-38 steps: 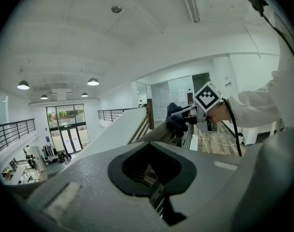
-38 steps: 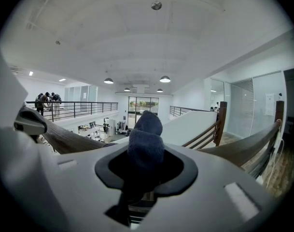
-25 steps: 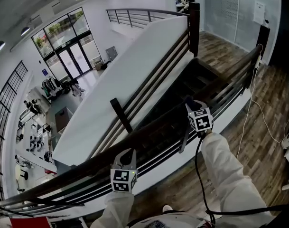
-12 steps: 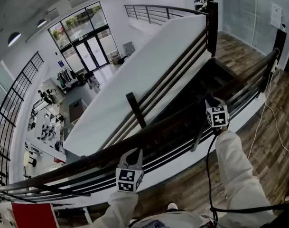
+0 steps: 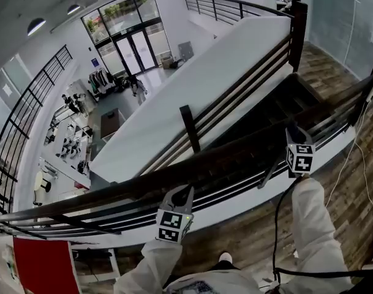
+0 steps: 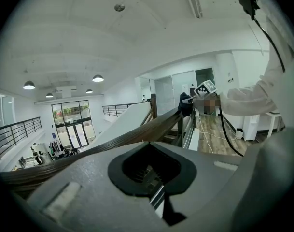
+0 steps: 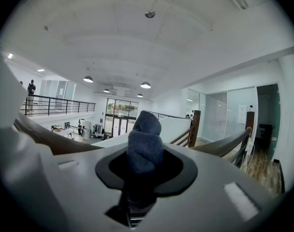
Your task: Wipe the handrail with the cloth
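Right claw (image 5: pixel 292 137) clamps cloth (image 7: pixel 145 138), pressed to rail (image 5: pixel 235 156) ahead. Left claw (image 5: pixel 179 195) jaws apart, empty, rail at tips.

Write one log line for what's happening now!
left tool: open, empty, by handrail | right tool: shut on cloth | cloth: blue, on handrail
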`<state>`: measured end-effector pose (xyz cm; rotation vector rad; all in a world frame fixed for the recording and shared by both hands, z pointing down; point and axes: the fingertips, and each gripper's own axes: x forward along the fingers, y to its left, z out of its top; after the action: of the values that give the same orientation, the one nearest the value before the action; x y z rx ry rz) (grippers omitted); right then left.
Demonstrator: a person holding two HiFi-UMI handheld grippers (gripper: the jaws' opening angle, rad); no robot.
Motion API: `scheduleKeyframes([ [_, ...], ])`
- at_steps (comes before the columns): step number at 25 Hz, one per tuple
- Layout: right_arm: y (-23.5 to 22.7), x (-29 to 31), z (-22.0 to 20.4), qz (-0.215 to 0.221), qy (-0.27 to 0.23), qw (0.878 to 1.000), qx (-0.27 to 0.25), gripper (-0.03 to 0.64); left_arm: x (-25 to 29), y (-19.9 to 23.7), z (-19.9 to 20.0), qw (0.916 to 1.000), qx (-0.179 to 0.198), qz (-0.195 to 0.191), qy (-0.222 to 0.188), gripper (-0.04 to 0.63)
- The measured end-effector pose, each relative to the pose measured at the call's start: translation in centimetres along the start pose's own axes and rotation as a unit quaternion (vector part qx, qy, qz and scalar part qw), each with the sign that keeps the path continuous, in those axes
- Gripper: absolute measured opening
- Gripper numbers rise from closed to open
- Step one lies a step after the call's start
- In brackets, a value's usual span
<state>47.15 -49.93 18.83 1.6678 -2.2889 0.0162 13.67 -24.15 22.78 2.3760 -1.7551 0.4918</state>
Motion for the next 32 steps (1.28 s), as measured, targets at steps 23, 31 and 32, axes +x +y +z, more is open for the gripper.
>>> scheduleKeyframes([
  [23,59.9,-19.5,-0.8,0.342,-0.054,0.932,-0.105,0.103,-28.9,21.9,-16.4,0.9793,-0.102,0.174,-0.020,0.001],
  [31,82.3,-25.2,-4.3,0.448,-0.038,0.885,-0.123,0.101,-41.1,30.5,-26.1,0.9547,-0.139,0.263,0.002,0.002],
  [32,84.8,-26.0,-4.5,0.460,-0.033,0.879,-0.122,0.101,-42.4,31.5,-27.1,0.9511,-0.142,0.274,0.005,0.001],
])
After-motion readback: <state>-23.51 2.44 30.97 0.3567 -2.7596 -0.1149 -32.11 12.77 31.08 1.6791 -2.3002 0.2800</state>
